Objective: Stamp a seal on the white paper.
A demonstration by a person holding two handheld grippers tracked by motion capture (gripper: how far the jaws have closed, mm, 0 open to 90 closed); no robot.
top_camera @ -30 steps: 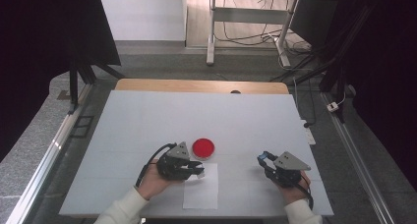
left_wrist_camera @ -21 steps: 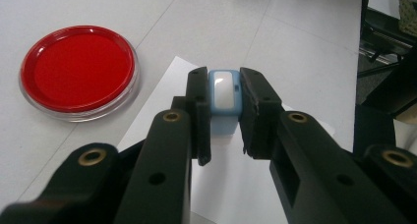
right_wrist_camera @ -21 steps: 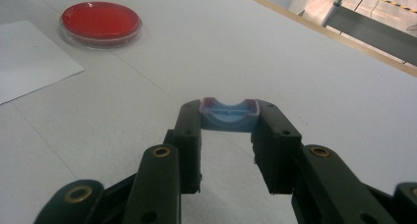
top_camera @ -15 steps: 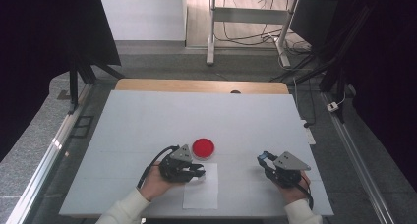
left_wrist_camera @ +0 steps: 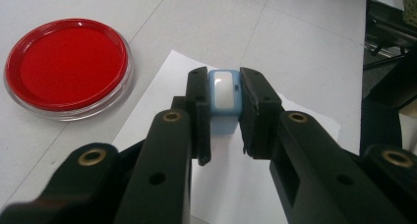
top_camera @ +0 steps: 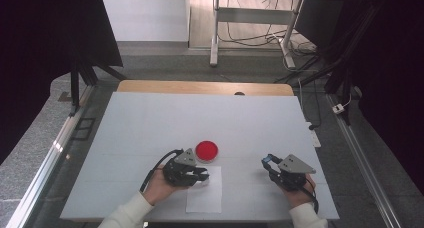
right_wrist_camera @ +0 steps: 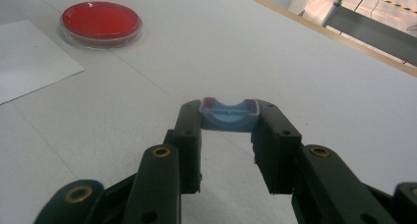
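Stamp [left_wrist_camera: 223,103]: small light-blue block with white inset, clamped at its two side faces between the tips of the left gripper [left_wrist_camera: 223,94], jaws narrow and pressing on it. Held low over the near part of the white paper sheet [left_wrist_camera: 162,96], just beside the round red ink pad [left_wrist_camera: 66,69] in its clear dish. Whether touching the sheet: cannot tell.

Blue cap-like piece [right_wrist_camera: 228,117], curved, with a reddish rim, pinched crosswise at the tips of the right gripper [right_wrist_camera: 228,111], jaws likewise drawn in on it. Positioned above bare white table [top_camera: 200,118], well apart from sheet and pad.

Handling, judged:
- Stamp: light, rigid plastic, smooth and likely slippery against the black jaws. Best taken at the flat side walls, as now, never at the working face.
- Grip seated at the very tips only; liable to twist or slide under downward pressing. Recommended: straight vertical press, no side load.
- Cap: thin-walled, light, some flex probable; moderate squeeze only, to avoid popping out.
- Ink pad: shallow dish, light, liable to shift if pushed sideways; inked surface liable to smear on contact.
- Paper: single loose sheet, prone to lifting with the stamp.
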